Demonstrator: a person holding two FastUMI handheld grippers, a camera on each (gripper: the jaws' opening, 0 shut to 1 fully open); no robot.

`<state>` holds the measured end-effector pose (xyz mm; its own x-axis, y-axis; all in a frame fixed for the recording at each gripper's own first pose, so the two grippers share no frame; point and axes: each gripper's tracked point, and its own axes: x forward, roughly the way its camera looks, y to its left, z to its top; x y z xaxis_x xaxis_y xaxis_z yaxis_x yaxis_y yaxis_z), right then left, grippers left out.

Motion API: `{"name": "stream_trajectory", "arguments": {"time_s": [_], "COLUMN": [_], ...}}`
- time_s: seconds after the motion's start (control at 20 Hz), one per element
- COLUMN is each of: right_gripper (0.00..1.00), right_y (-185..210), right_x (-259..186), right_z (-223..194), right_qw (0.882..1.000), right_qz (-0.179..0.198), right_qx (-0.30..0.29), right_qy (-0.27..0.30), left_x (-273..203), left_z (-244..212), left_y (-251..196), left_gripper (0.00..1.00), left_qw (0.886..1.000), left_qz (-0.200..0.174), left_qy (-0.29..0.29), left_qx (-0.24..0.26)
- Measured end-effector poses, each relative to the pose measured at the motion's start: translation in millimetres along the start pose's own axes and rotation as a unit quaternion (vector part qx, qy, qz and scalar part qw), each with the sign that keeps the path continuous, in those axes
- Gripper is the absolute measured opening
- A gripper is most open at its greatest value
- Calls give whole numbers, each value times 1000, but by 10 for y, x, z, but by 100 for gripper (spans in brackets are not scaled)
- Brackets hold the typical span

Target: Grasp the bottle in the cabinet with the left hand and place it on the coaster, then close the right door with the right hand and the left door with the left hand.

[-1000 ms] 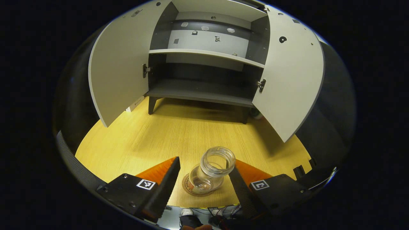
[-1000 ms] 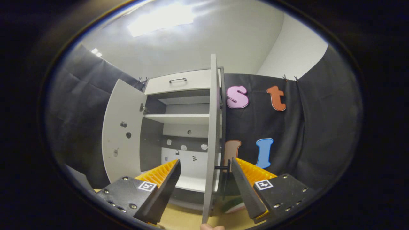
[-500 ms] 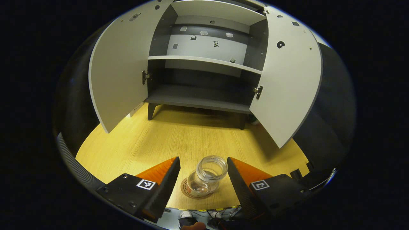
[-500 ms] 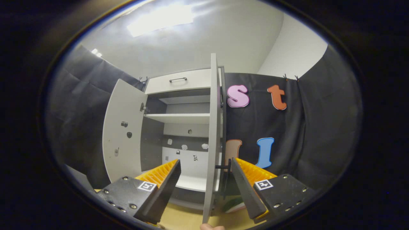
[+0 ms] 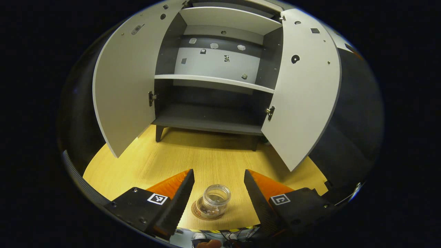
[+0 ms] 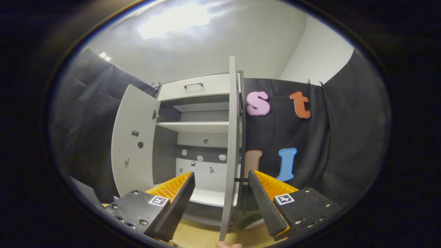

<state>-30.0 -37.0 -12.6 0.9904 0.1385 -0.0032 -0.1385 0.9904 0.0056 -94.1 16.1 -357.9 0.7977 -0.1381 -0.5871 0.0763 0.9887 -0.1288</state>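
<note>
Left gripper view: bottle (image 5: 214, 199) upright on coaster (image 5: 199, 213), your left gripper (image 5: 217, 193) spread wide above it.

Both fingers stand apart from the glass, touching nothing. The coaster lies near the front edge of the yellow desk (image 5: 144, 162). Beyond it you have the cabinet (image 5: 210, 120), left door (image 5: 124, 86) and right door (image 5: 303, 93) both swung open, shelves bare. Right gripper view: your right gripper (image 6: 222, 193) also gapes wide, the right door (image 6: 230, 148) seen edge-on between its fingers, clear of both; its dark handle (image 6: 241, 179) sits just beside the right finger. A drawer (image 6: 193, 90) tops the cabinet here.
</note>
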Motion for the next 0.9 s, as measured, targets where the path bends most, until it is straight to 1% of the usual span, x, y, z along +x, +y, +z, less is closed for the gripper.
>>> {"name": "stream_trajectory", "arguments": {"time_s": [0.35, 0.6, 0.65, 0.7, 0.9], "right_gripper": [96, 96, 96, 96, 96], "right_y": [2, -1, -4, -5, -13], "right_x": [0, 5, 4, 7, 12], "right_z": [-11, -20, -26, -29, -44], "right_qw": [1000, 1000, 1000, 1000, 1000], "right_qz": [1, 2, 1, 1, -2], "right_qx": [-1, -3, -3, -3, -5], "right_qy": [0, 0, 1, 1, 3], "left_x": [-94, -199, -226, -256, -400], "left_z": [446, 868, 954, 1048, 1435], "left_y": [-73, -97, -109, -118, -147], "left_gripper": [93, 92, 89, 92, 92], "left_qw": [999, 996, 995, 993, 988], "left_qz": [-3, 4, 4, 5, 9], "left_qy": [-47, -94, -104, -113, -154], "left_qx": [8, 10, 8, 9, 8]}}
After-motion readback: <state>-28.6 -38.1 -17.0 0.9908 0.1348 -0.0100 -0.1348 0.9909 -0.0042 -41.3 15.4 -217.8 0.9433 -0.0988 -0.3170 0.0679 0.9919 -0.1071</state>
